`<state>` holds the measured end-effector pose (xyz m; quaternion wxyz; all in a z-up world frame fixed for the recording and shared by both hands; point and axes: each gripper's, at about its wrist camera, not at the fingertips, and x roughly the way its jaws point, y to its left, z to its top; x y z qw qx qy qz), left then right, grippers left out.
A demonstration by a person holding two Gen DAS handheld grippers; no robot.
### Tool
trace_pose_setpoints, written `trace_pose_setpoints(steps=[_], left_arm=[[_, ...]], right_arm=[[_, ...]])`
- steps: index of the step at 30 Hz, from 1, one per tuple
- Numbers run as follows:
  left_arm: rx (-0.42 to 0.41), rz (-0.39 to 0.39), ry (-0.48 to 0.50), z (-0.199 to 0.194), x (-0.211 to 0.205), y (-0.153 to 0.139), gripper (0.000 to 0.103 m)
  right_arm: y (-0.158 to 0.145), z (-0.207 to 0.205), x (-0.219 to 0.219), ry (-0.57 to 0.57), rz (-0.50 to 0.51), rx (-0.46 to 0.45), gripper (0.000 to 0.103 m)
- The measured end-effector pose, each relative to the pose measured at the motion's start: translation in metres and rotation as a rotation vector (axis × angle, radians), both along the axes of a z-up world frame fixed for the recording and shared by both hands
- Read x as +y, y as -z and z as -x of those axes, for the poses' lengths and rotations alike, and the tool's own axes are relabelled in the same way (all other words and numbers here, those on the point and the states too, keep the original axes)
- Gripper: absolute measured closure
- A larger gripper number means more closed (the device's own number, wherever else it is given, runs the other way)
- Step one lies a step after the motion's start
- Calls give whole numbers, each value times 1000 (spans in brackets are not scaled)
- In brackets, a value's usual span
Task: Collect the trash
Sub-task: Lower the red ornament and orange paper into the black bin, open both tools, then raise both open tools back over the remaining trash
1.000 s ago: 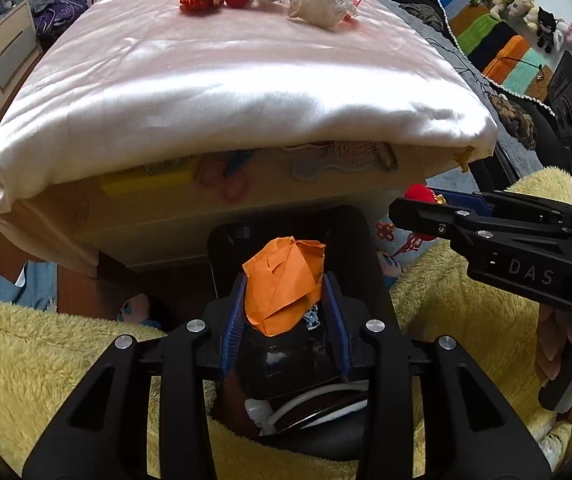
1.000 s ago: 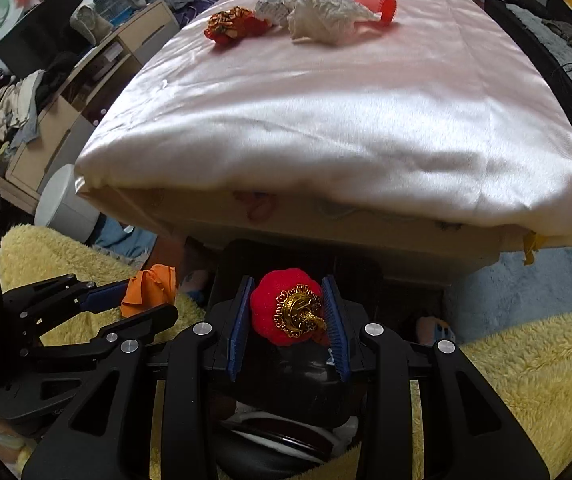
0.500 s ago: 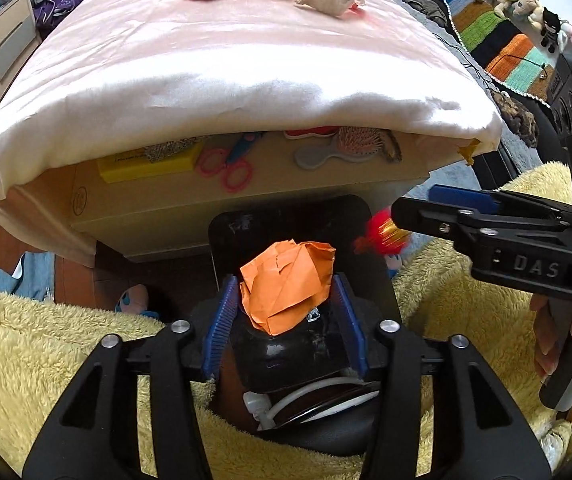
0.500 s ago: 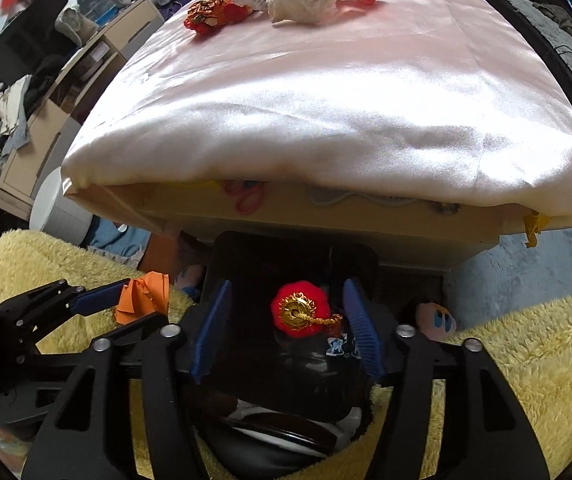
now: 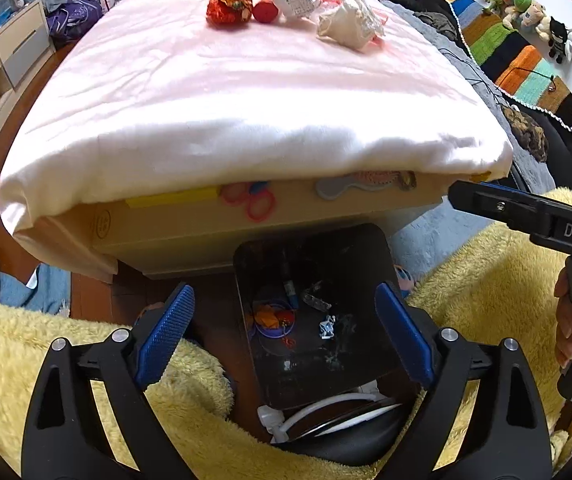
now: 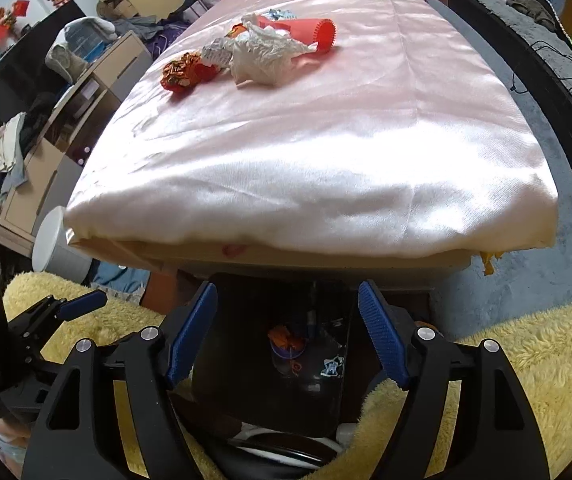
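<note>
Trash dropped a moment ago now lies in the black bin [image 5: 314,320], both tongs, left [image 5: 286,336] and right [image 6: 286,332], opening empty above it, while more scraps [image 5: 350,24] wait on the bed [image 5: 246,100].

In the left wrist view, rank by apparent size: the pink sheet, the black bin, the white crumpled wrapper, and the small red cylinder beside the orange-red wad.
1. pink sheet
2. black bin, though it sits nearer the camera, which enlarges it
3. white crumpled wrapper
4. small red cylinder
</note>
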<state>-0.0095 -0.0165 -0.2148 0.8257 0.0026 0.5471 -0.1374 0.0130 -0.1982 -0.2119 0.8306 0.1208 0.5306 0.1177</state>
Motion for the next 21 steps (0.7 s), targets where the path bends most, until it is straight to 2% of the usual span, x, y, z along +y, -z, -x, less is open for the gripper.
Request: trace_pose_setpoints(steps=[7,14,21], left_arm=[[-65,2,-37,-17,11,-23,15],[-112,1,-70,-52,21,-40,15],[-143,-17,-68,-96,22,-49,23]], right_arm=[[-24,-17,-10,25,19,-74,27],[-35,-51,-14,27,36,-106,27],[-39,-87,0,-8,49,-137,27]])
